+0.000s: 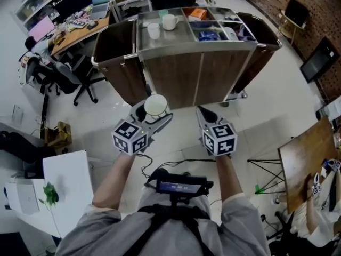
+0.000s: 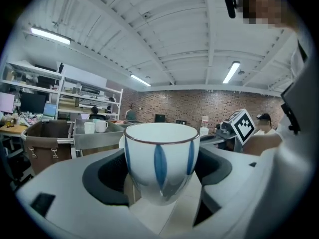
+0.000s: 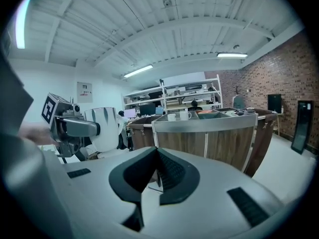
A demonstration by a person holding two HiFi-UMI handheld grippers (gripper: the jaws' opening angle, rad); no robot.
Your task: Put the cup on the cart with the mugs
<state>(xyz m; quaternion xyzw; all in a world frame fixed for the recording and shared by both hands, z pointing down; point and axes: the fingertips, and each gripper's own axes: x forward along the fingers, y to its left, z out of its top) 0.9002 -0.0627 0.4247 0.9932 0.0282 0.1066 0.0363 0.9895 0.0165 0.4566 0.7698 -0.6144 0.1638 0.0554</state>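
A white cup with blue leaf stripes (image 2: 160, 161) stands upright between the jaws of my left gripper (image 1: 154, 113), which is shut on it; from above its round rim (image 1: 155, 104) shows in front of the cart. The cup (image 3: 102, 128) also appears at the left of the right gripper view. My right gripper (image 1: 205, 114) is shut with nothing in it, jaws touching (image 3: 157, 171). The steel-topped wooden cart (image 1: 197, 73) stands ahead, with two white mugs (image 1: 162, 24) on its left tray; the mugs (image 2: 95, 127) are also seen in the left gripper view.
The cart's other compartments hold small items (image 1: 210, 28). Dark bins (image 1: 114, 57) hang on both its sides. Office chairs (image 1: 58, 76) and desks (image 1: 74, 23) lie at the left, a wooden table (image 1: 309, 153) at the right, a white table with a plant (image 1: 50, 196) at lower left.
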